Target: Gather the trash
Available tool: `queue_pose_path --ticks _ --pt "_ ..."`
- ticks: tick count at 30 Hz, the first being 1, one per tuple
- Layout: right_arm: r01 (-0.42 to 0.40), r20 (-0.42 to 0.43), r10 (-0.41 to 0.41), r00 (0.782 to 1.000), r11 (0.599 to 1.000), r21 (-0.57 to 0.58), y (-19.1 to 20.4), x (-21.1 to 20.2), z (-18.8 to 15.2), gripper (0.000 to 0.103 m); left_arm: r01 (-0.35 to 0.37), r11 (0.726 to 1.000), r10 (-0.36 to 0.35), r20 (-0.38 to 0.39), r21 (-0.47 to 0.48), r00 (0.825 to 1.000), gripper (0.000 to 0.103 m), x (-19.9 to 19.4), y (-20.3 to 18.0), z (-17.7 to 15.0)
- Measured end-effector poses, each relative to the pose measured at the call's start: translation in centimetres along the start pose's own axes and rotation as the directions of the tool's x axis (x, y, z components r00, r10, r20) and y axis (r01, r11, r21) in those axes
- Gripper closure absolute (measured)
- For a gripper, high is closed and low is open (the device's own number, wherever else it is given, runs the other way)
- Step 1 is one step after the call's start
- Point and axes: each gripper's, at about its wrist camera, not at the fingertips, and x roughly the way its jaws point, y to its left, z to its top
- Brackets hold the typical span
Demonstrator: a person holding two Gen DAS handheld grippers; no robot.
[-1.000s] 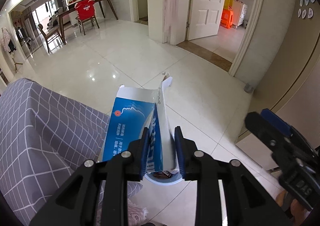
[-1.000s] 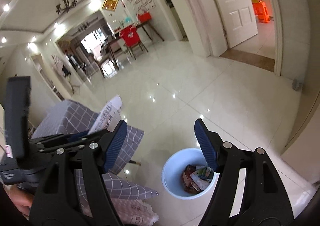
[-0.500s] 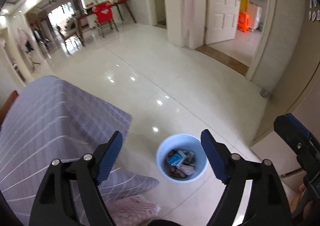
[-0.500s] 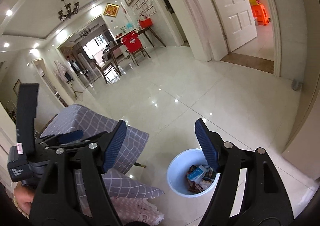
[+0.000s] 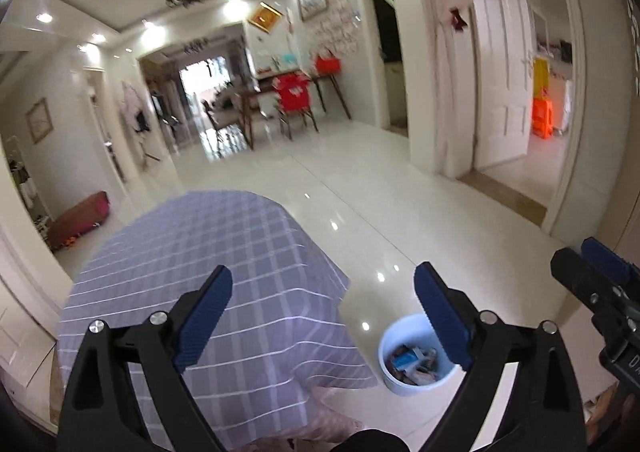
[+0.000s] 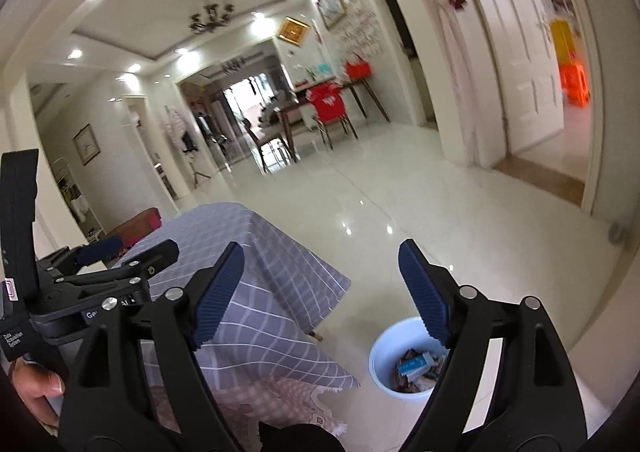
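Two wrist views, both looking across a glossy white tiled floor [image 5: 360,180] toward a dining area and open white doors.

Floor: largest surface in both views, with ceiling-light reflections on it.

Counter [image 5: 208,260]: draped in a grey-lilac cloth with a white grid pattern, lower left of both views. A pinkish patterned cloth edge [image 6: 280,404] hangs below the grey one near the bottom of the right wrist view. One wooden leg tip [image 6: 318,337] shows under the cloth hem.

Dining area, far back: dark wooden table with a chair covered in red fabric [image 5: 294,88]. A chandelier [image 6: 210,16] hangs from the recessed ceiling. Orange stool [image 5: 542,118] seen through the doorway at right, blurred.

Left gripper [image 5: 322,316]: black frame, blue ribbed pads; jaws wide apart, nothing between them. It hovers above the counter edge and the floor. In the right wrist view it appears at far left [image 6: 120,256], held by a hand [image 6: 38,392] with the thumb visible.

Right gripper [image 6: 320,292]: same build; jaws wide apart, nothing between them. Its tip shows at the right edge of the left wrist view [image 5: 596,280].

Trash bin [image 6: 384,368]: small, round, white, standing on the floor just beside the counter's draped corner. Seen partly behind the right-hand finger in each view.

Trash in bin: a blue-and-white carton [image 6: 416,363] lies on top of mixed wrappers; other items too small to identify.
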Motion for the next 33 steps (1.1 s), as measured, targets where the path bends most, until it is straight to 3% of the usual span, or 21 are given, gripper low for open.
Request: queue_pose_path --ticks 7,15,22,33 --pt "-0.045 0.053 0.05 0.997 0.995 -0.088 4.0 -5.5 0.2 0.017 -0.043 0.998 0.049 0.116 -0.051 0.992 0.012 -8.5 2.4 -0.2" --pt "-0.092 0.127 0.105 0.986 0.99 -0.104 5.6 -10.9 0.2 0.013 -0.079 0.995 0.093 0.256 -0.064 0.962 0.006 -16.7 3.3 -0.8" --pt "-0.095 0.155 0.112 0.981 0.989 -0.115 6.0 -12.9 -0.4 0.013 -0.084 0.995 0.098 0.3 -0.058 0.949 0.006 -19.9 3.1 -1.4" --pt "-0.091 0.161 0.109 0.981 0.989 -0.116 5.5 -13.4 -0.7 0.012 -0.023 0.996 0.048 0.292 -0.089 0.955 0.006 -19.5 3.5 -1.6"
